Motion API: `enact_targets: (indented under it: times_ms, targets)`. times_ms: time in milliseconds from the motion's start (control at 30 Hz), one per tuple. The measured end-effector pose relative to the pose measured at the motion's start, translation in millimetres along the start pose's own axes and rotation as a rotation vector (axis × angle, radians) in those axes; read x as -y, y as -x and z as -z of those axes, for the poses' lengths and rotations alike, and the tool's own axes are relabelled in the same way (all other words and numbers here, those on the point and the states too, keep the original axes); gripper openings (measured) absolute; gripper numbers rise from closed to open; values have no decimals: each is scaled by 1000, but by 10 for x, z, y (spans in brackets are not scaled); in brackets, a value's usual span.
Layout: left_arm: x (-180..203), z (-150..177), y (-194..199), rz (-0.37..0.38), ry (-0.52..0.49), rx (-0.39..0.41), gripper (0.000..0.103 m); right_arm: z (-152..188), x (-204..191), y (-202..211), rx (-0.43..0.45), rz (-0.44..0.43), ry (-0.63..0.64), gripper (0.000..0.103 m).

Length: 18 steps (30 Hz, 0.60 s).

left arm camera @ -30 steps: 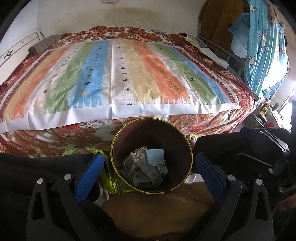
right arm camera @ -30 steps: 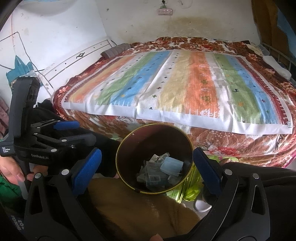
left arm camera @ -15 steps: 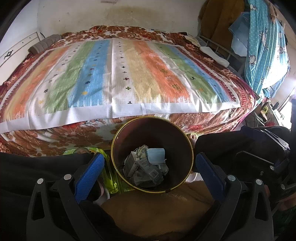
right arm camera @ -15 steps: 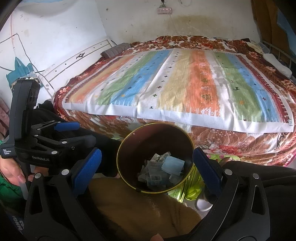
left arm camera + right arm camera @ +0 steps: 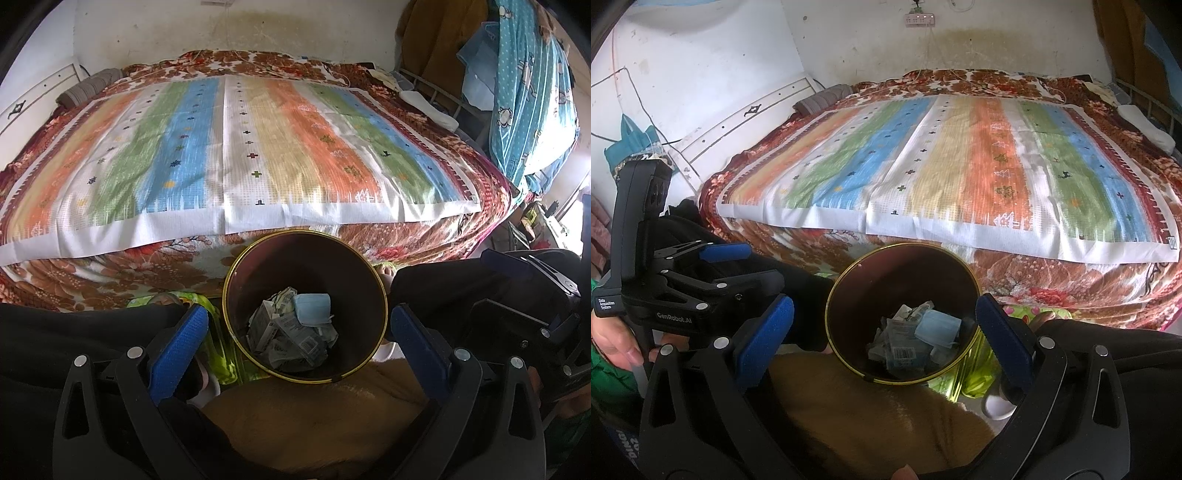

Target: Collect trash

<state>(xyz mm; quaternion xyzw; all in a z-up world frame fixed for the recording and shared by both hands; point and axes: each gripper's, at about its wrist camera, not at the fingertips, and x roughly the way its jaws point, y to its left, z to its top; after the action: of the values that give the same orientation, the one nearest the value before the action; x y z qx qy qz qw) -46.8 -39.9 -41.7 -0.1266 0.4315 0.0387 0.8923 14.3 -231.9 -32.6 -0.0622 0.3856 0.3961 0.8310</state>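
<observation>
A dark round bin with a gold rim (image 5: 229, 295) stands on the floor at the foot of the bed. It holds crumpled paper packets (image 5: 284, 339) with a light blue face mask (image 5: 312, 304) on top. My left gripper (image 5: 297, 343) is open, its blue pads wide apart on either side of the bin, with nothing between them. In the right wrist view the same bin (image 5: 886, 280), mask (image 5: 938, 326) and packets (image 5: 901, 349) lie between the pads of my open right gripper (image 5: 884, 339). The left gripper (image 5: 735, 266) appears at the left there, held by a hand (image 5: 613, 339).
A bed with a striped mat (image 5: 240, 147) over a floral blanket (image 5: 74, 273) fills the space beyond the bin. Green-yellow plastic (image 5: 218, 343) lies by the bin, brown fabric (image 5: 314, 424) in front. Blue cloth (image 5: 532, 92) hangs at the right. White wall (image 5: 701, 74) lies left.
Almost nothing differs. Both views drift very slightly and the bed looks a little blurred. The grippers stay open over the bin and the trash inside has not moved.
</observation>
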Motion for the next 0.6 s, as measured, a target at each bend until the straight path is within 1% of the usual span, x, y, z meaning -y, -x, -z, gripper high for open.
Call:
enact_targets:
  times_ms: [600]
  targets:
    - [-7,1,-4,-1,-1,-2,97,9,-18,-11,-3,-2,1,94]
